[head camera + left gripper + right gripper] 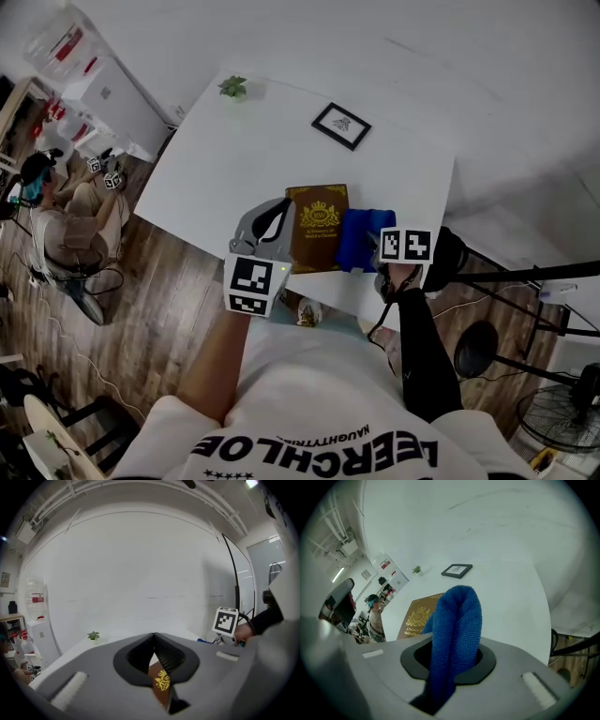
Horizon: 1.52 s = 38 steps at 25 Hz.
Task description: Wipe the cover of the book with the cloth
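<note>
The book (317,225) lies flat, cover up, near the counter's (262,150) near edge. The cloth (457,620) is just to its right, at or over that edge of the cover.

The right gripper (452,658) has its jaws clamped on the cloth, which sticks out past them in 1 narrow fold. The left gripper (154,637) has its jaws together at the tips with nothing between them. It sits at the book's left edge, and the cover shows through the slit behind the tips. No view shows whether those tips press on the book.

The main risk, as I judge it, is the book sliding. If the left jaws only hover, a wipe could drag the book across the smooth counter, and a stroke toward the person could push it over the edge.

A 2nd risk is the narrow fold. Pushed down too steeply, the hard jaws could meet the cover and scuff it.

A 3rd is that friction tugs the cloth out of the jaws.
</note>
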### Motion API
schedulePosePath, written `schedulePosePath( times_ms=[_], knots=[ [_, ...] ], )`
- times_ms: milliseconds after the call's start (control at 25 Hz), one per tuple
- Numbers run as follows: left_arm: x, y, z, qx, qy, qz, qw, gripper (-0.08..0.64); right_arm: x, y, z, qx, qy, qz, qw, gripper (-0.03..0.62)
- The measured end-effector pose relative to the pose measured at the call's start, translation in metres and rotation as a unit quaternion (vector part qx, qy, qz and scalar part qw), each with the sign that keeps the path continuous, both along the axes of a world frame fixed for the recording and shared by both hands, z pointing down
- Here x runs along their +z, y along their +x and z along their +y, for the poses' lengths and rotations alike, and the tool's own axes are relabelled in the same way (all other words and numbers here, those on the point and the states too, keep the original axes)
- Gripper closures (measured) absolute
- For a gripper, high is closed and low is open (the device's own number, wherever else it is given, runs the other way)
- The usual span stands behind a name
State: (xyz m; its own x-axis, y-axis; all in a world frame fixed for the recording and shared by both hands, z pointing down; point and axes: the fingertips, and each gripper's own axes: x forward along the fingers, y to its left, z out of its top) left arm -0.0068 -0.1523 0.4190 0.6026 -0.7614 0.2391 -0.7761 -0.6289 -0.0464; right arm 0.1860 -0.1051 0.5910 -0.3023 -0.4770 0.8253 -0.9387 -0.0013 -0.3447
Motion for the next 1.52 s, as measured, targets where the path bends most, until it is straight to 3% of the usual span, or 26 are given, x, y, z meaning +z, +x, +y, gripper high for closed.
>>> schedulePosePath(
  times_ms=[200, 400, 680, 800, 1080, 1520],
  knots=[
    [-0.001, 0.001, 0.011, -0.008, 0.002, 0.001, 1.0000, 0.503, -0.029, -0.017, -0.001, -0.033, 0.046, -0.032, 0.998, 0.531],
    [0.000, -0.015, 0.022, -0.033, 0.003, 0.001, 0.9994, 0.503, -0.061, -0.072, 0.001, -0.091, 0.076, -0.099, 0.988, 0.531],
    [-0.002, -0.033, 0.032, -0.053, 0.005, -0.005, 0.9985, 0.503, -0.054, -0.167, 0.023, -0.148, 0.036, -0.209, 0.966, 0.531],
    [0.002, -0.044, 0.036, -0.063, 0.000, -0.006, 0.9980, 0.503, -0.028, -0.183, 0.030, -0.149, -0.004, -0.197, 0.969, 0.531],
    [0.009, -0.051, 0.039, -0.063, -0.009, -0.003, 0.9980, 0.503, -0.009, -0.159, 0.033, -0.133, -0.014, -0.138, 0.981, 0.531],
    [0.011, -0.014, 0.030, -0.025, -0.010, 0.000, 0.9996, 0.503, 0.007, -0.025, 0.039, -0.040, -0.019, -0.035, 0.998, 0.531]
  ],
)
